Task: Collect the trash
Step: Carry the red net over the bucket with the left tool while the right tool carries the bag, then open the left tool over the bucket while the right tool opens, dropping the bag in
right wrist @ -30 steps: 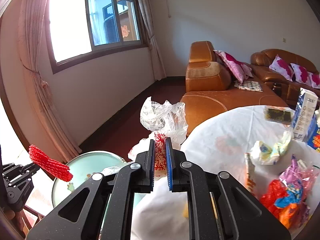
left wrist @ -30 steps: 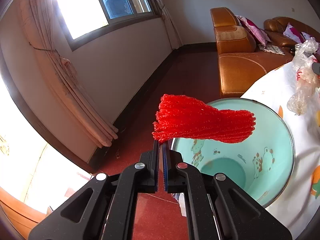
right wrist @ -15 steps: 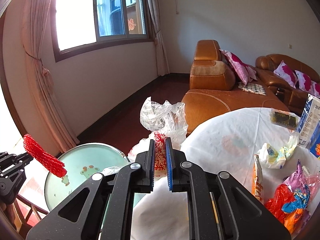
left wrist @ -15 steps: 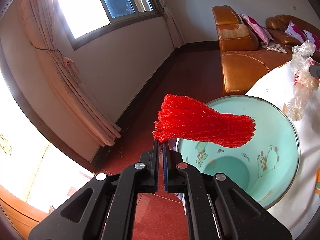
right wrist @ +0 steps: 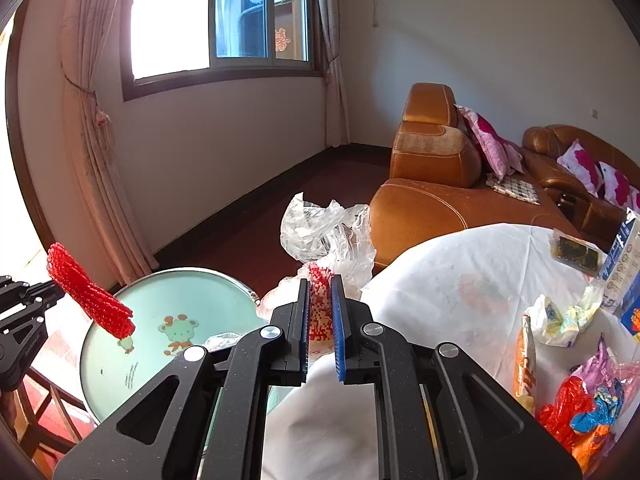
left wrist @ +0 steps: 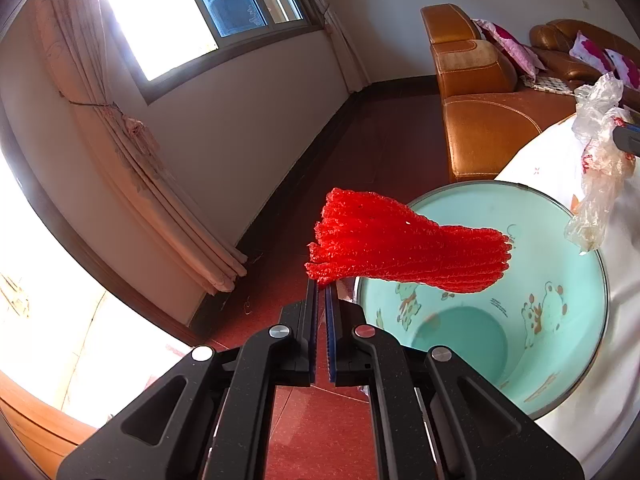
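Note:
My left gripper [left wrist: 323, 286] is shut on the end of a red foam net sleeve [left wrist: 404, 249], which sticks out to the right over the mouth of a mint-green bin [left wrist: 576, 320] with cartoon animals inside. The right wrist view shows that red net [right wrist: 88, 292] at the far left, above the bin [right wrist: 160, 344]. My right gripper [right wrist: 320, 280] is shut on a crumpled clear plastic bag with red print [right wrist: 324, 236], held at the table's edge beside the bin. That bag [left wrist: 600, 152] hangs at the right edge of the left wrist view.
A round table with a white cloth [right wrist: 472, 280] carries more litter: colourful wrappers [right wrist: 580, 412], a crumpled wrapper [right wrist: 564, 316], a dark packet [right wrist: 576, 252] and a carton [right wrist: 624, 252]. Brown leather sofas [right wrist: 436, 200] stand behind. A curtain [left wrist: 132, 148] hangs by the window; the floor is red.
The right gripper has shifted slightly and rolled with the plastic bag, bringing more of the bin into its view. The left gripper has held still with the red net.

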